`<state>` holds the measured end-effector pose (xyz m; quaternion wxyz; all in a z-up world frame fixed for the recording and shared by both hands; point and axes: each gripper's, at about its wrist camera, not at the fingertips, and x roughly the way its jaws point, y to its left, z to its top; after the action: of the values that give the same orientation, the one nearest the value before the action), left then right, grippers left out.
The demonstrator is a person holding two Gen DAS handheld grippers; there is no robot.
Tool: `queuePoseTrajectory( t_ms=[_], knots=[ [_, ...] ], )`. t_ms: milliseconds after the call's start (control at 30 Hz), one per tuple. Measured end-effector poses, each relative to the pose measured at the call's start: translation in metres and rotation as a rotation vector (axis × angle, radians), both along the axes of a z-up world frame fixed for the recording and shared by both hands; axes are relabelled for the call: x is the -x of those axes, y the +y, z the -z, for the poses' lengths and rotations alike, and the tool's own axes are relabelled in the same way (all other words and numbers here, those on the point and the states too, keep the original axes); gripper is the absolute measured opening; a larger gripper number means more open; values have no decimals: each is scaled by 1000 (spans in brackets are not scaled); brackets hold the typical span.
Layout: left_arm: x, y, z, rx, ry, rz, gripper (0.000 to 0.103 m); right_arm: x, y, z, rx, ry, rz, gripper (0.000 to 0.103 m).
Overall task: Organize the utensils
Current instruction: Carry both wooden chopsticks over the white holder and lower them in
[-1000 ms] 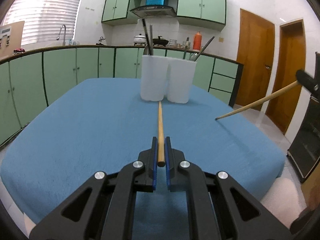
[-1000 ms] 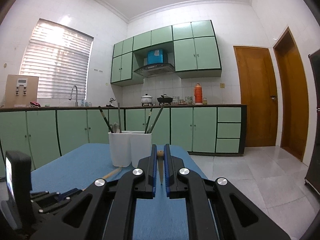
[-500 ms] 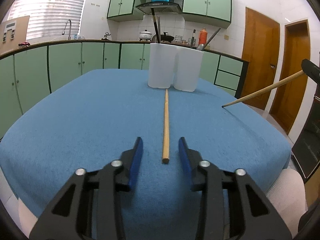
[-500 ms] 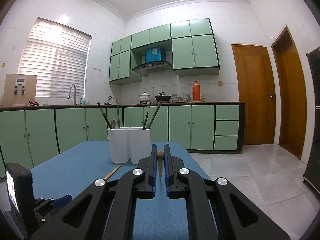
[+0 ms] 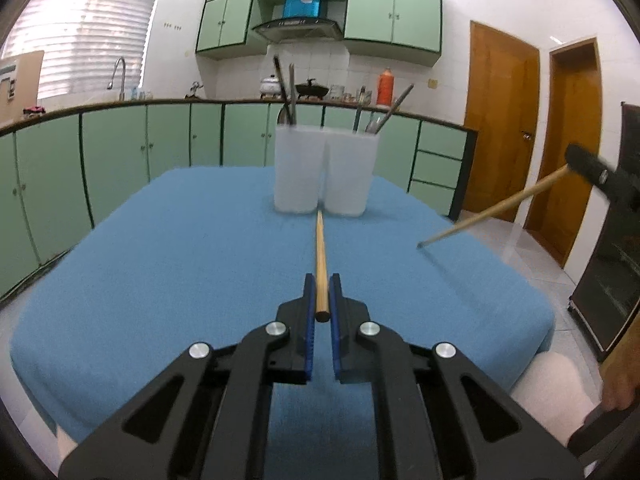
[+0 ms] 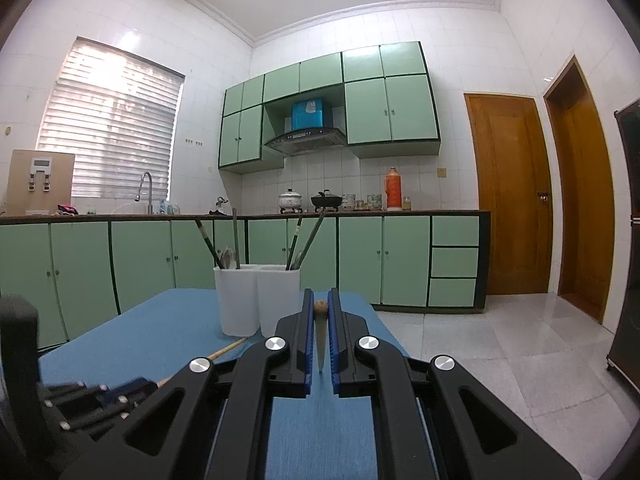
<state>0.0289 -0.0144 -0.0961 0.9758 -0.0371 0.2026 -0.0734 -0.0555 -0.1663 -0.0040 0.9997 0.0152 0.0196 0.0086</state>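
Observation:
A wooden chopstick [image 5: 320, 254] points toward two white utensil holders [image 5: 326, 174] on the blue table [image 5: 180, 264]. My left gripper [image 5: 321, 280] is shut on its near end. My right gripper [image 6: 321, 296] is shut on a second wooden chopstick [image 6: 321, 307], held above the table; that chopstick also shows in the left wrist view [image 5: 494, 211], slanting down from the right. The holders [image 6: 256, 300] contain several dark utensils. The first chopstick also shows in the right wrist view [image 6: 226, 349].
Green kitchen cabinets [image 5: 120, 152] and a counter run behind the table. Two wooden doors [image 6: 508, 196] stand at the right. The table's right edge drops to a tiled floor [image 6: 520, 360]. A dark appliance [image 5: 612, 272] stands at far right.
My left gripper was open around the lying chopstick half a second ago and has now shut on its near end. My right gripper stays shut on its chopstick.

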Motion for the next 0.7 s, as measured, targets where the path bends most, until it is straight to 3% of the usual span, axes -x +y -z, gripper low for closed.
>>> queuePoseTrajectory(
  t_ms=[133,367,700],
  knots=[
    [-1,2,-31,-24,-36,13,6,-5,-2,-12,4,-1,-7,7],
    [-12,17,-72,11,-26,36,6,-19,-1,-29,9,24,-18,7],
    [-20,33,-112,41,-59,61,6,-41,-4,-62,-33,42,-111,7]
  ],
)
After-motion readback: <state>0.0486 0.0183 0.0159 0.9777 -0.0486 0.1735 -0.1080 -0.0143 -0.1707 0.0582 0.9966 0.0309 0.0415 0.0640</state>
